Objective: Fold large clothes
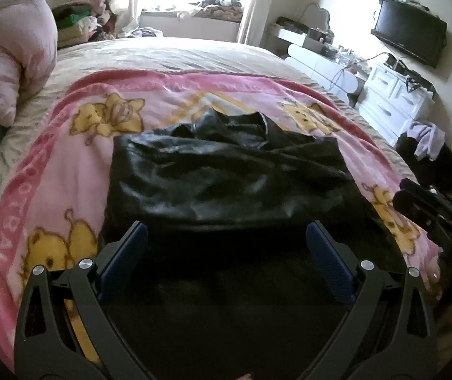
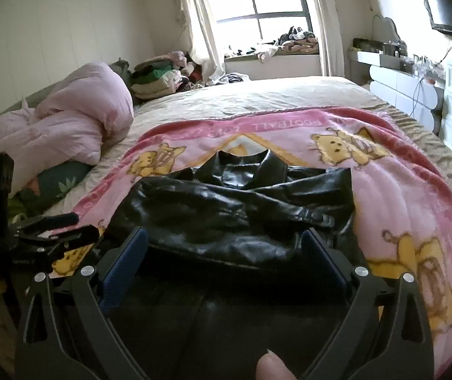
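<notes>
Both grippers, left gripper (image 1: 226, 243) and right gripper (image 2: 222, 247), hang spread wide and empty over the near hem of a black leather jacket (image 1: 226, 171).

The jacket lies on a pink bear-print blanket (image 1: 77, 171) across the bed (image 1: 169, 53), collar (image 2: 248, 171) away from the grippers, sleeves (image 2: 226, 202) crossed over the body. It looks heavy, stiff and glossy, likely to slip between the pads (image 1: 330, 262) and spring back from a crease. I would pinch the two hem corners deep, across the stitched edge.
</notes>
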A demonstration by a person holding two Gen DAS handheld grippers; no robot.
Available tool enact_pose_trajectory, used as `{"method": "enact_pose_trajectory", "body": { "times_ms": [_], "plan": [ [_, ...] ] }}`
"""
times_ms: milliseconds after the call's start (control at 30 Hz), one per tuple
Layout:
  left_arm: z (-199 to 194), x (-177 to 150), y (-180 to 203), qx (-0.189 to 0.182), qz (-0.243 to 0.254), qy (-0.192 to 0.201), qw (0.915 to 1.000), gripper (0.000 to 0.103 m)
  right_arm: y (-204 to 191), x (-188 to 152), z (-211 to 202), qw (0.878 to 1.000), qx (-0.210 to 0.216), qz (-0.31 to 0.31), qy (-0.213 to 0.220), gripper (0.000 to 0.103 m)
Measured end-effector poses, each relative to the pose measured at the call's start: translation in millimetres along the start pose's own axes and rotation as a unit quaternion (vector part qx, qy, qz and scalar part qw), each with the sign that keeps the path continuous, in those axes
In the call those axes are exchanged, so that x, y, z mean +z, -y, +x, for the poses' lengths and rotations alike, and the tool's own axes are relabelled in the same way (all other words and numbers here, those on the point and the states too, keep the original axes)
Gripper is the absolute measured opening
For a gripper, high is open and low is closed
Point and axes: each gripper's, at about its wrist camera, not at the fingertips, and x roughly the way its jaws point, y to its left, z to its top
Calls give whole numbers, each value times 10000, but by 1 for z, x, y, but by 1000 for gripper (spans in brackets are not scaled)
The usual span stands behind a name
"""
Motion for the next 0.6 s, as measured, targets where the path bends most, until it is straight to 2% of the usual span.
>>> {"method": "enact_pose_trajectory", "body": {
  "times_ms": [367,600],
  "plan": [
    [-18,-39,-3,107,-219,-131,9996,94,8,-32,-21,9997,-7,180,-135,97],
    [-31,-58,-11,380,-211,-229,9988,94,13,-53,-37,9991,65,354,-232,97]
  ]
}}
